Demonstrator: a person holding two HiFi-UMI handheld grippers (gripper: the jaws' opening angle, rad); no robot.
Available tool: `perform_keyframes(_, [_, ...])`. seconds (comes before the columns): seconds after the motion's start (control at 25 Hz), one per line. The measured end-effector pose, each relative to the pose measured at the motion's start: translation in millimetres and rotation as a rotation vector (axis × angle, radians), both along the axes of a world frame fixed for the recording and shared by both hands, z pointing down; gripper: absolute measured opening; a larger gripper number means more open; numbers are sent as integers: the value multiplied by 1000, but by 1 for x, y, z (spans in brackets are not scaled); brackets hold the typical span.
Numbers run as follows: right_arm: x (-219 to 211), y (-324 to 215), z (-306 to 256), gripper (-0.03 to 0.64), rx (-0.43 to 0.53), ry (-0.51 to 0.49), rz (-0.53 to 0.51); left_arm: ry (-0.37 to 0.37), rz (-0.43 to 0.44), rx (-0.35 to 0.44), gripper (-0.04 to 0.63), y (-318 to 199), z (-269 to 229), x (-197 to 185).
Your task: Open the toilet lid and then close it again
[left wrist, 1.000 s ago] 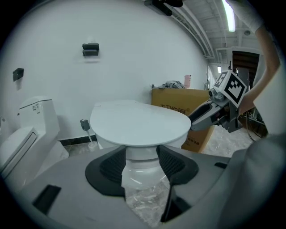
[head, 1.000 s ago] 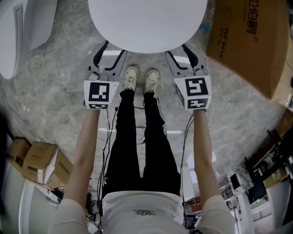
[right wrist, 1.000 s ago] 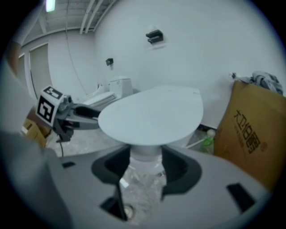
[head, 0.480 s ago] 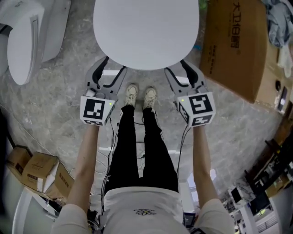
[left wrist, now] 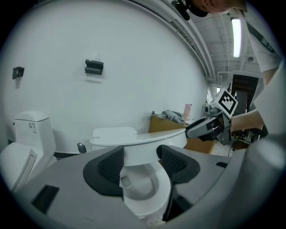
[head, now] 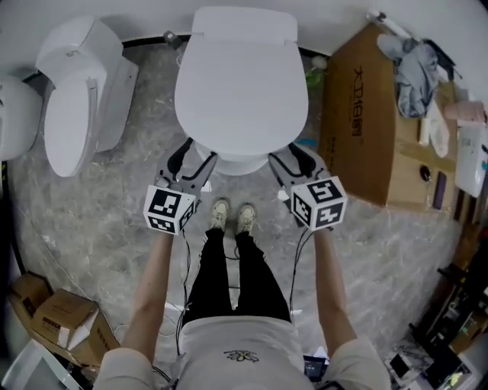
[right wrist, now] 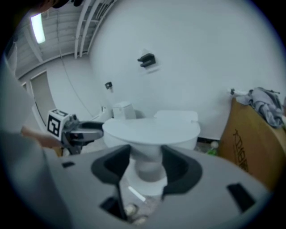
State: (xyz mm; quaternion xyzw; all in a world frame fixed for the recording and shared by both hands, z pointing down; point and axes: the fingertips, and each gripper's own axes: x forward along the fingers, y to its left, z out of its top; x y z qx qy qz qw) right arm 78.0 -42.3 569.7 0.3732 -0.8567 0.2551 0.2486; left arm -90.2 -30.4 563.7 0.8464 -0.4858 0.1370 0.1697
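Note:
The white toilet's lid (head: pixel 241 84) lies down flat over the bowl, with the tank (head: pixel 242 23) behind it at the wall. My left gripper (head: pixel 194 157) hangs at the bowl's front left, and my right gripper (head: pixel 293 158) at its front right. Both are apart from the lid. The left jaws have just been opening and stand wide with nothing between them; the lid (left wrist: pixel 134 139) shows beyond the left gripper (left wrist: pixel 140 159). The right gripper (right wrist: pixel 145 163) is open too, with the lid (right wrist: pixel 152 129) ahead of it.
A second white toilet (head: pixel 76 99) stands at the left. A large cardboard box (head: pixel 366 122) with clothes (head: pixel 415 65) on top stands close at the right. Small boxes (head: pixel 53 320) lie at the lower left. The person's shoes (head: pixel 232 217) are just before the bowl.
Both grippers have risen together at the toilet's front. The head view has pulled back and now takes in the whole toilet, its tank and the wall.

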Motion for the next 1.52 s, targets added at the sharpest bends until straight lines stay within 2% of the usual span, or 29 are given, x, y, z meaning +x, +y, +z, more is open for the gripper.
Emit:
perform_keyframes(0.32, [-1, -24, -33, 247, -48, -35, 9, 49, -34, -47, 285, -23, -35, -2])
perform_keyframes(0.88, [-3, -111, -114, 249, -76, -174, 39, 170, -79, 40, 285, -105, -123, -12])
perform_keyframes(1.08, [-7, -141, -138, 249, -87, -209, 70, 167, -121, 49, 285, -123, -141, -31])
perform_keyframes(1.28, [-7, -174, -161, 249, -76, -219, 99, 131, -76, 42, 285, -156, -150, -34])
perform_keyframes(1.52, [-8, -207, -180, 250, -43, -185, 98, 145, -31, 61, 285, -191, -169, -35])
